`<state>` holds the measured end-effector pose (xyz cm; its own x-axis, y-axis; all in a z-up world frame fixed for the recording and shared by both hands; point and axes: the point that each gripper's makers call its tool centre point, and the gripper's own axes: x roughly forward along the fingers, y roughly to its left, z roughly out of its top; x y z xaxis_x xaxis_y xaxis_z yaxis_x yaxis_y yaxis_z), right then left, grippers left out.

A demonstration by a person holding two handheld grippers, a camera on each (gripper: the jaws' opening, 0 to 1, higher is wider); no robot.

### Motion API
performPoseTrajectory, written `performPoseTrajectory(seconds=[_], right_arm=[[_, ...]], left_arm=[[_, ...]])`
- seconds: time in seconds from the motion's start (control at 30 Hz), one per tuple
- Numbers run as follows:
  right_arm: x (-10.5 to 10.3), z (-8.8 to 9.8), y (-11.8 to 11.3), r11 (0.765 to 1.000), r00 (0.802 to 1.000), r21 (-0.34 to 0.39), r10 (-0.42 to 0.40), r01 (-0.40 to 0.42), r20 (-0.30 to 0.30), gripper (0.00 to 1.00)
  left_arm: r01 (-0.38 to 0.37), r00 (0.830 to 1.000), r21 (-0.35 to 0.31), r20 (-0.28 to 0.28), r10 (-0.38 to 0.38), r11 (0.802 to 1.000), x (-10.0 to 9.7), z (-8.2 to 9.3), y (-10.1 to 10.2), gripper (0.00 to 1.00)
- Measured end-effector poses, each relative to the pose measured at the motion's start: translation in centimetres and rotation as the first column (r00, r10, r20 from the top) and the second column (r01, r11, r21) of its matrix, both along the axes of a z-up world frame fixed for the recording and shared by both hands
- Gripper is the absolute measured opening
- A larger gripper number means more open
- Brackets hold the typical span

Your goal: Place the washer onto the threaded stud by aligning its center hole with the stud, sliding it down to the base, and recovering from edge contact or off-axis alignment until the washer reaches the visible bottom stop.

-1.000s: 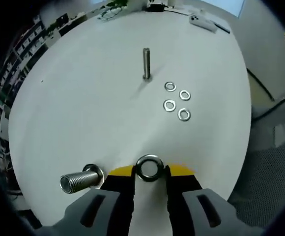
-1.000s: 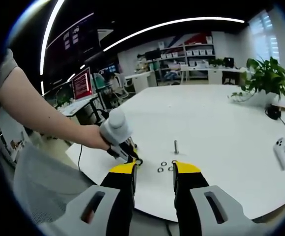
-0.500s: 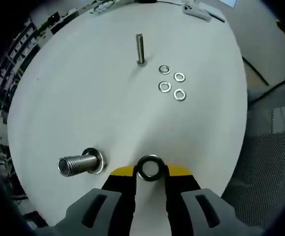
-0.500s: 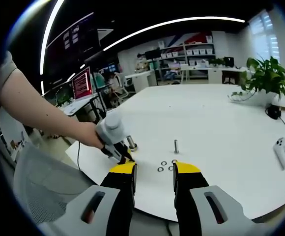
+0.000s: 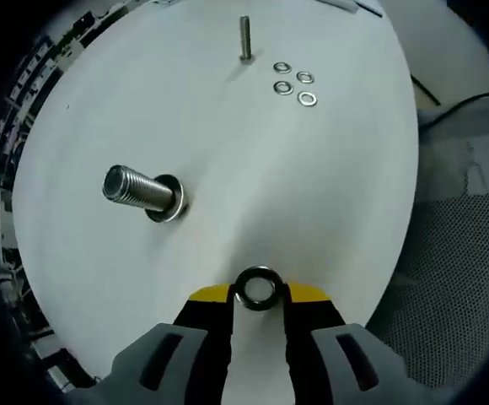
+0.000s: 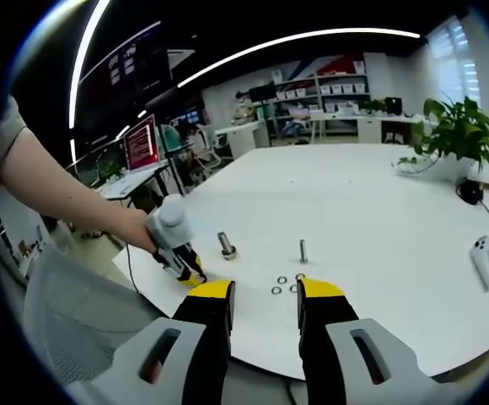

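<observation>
Since half a second ago, our left gripper (image 5: 257, 293) has pulled back toward the table's near edge: in the left gripper view the stud (image 5: 143, 191) now sits higher and farther from the jaws, well apart from them, and the thin bolt (image 5: 245, 38) with its four loose washers (image 5: 293, 82) has slid up toward the top of the view. We pinch the washer (image 5: 257, 288) between the yellow jaw tips, its hole facing the camera, held over the white table (image 5: 312, 194). It is not on the stud. The stud stands on the table with a ring at its base and leans toward the camera, its threaded end up and to the left. Grey mesh (image 5: 455, 278) shows past the table's right edge.

In the right gripper view our right gripper (image 6: 265, 291) hangs with its jaws spread and nothing between them, short of the table's near edge. Beyond the jaws we see the left gripper (image 6: 187, 274), held by a hand (image 6: 137, 232) at the table's edge, now left of the stud (image 6: 225, 245) and apart from it; earlier it was just beside it. The thin bolt (image 6: 303, 251) stands to the stud's right, with the loose washers (image 6: 281, 285) near its foot. A plant (image 6: 455, 135) and a white controller (image 6: 483, 257) sit on the far right.
</observation>
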<state>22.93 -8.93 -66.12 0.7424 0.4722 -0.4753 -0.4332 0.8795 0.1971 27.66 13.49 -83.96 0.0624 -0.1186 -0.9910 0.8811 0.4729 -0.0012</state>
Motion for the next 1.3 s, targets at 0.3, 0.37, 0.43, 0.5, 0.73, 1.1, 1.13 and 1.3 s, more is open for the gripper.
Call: performPoseTrajectory(seconds=[0.3,0.37,0.43,0.5,0.73,1.1,1.13,1.3], right_arm=[[-0.02,-0.08,0.05,1.000,1.000,-0.004,0.003,-0.003,-0.004,0.32],[-0.04,-0.09,0.10,1.000,1.000,-0.004,0.005,-0.005,-0.004,0.32],[-0.03,-0.09,0.10,1.000,1.000,-0.006,0.006,-0.006,-0.004,0.32],[-0.04,-0.09,0.09,1.000,1.000,-0.003,0.005,-0.005,-0.005,0.32],[0.02,-0.06,-0.03,1.000,1.000,0.000,-0.003,0.003,-0.004,0.32],[0.06,-0.09,-0.19,1.000,1.000,-0.001,-0.008,0.008,-0.005,0.32],[0.05,-0.13,-0.19,1.000,1.000,-0.002,-0.008,0.008,-0.007,0.32],[0.09,-0.02,-0.28,1.000,1.000,0.003,-0.013,0.013,-0.003,0.32]], left_arm=[[-0.019,1.000,-0.006,0.005,0.019,1.000,0.17,-0.06,-0.03,0.22],[-0.034,0.999,-0.006,0.001,0.034,0.999,0.17,-0.05,-0.06,0.23],[-0.009,1.000,0.001,0.005,0.009,1.000,0.15,-0.09,-0.06,0.23],[-0.012,1.000,-0.001,0.006,0.012,1.000,0.11,-0.05,-0.06,0.23],[-0.037,0.999,0.009,0.014,0.037,0.999,0.02,0.06,-0.05,0.19],[-0.132,0.991,-0.062,-0.016,0.131,0.989,0.30,0.18,0.14,0.18],[-0.120,0.993,-0.051,-0.013,0.120,0.991,0.26,0.13,0.29,0.18],[-0.122,0.993,-0.058,-0.002,0.122,0.991,0.43,0.49,0.62,0.18]])
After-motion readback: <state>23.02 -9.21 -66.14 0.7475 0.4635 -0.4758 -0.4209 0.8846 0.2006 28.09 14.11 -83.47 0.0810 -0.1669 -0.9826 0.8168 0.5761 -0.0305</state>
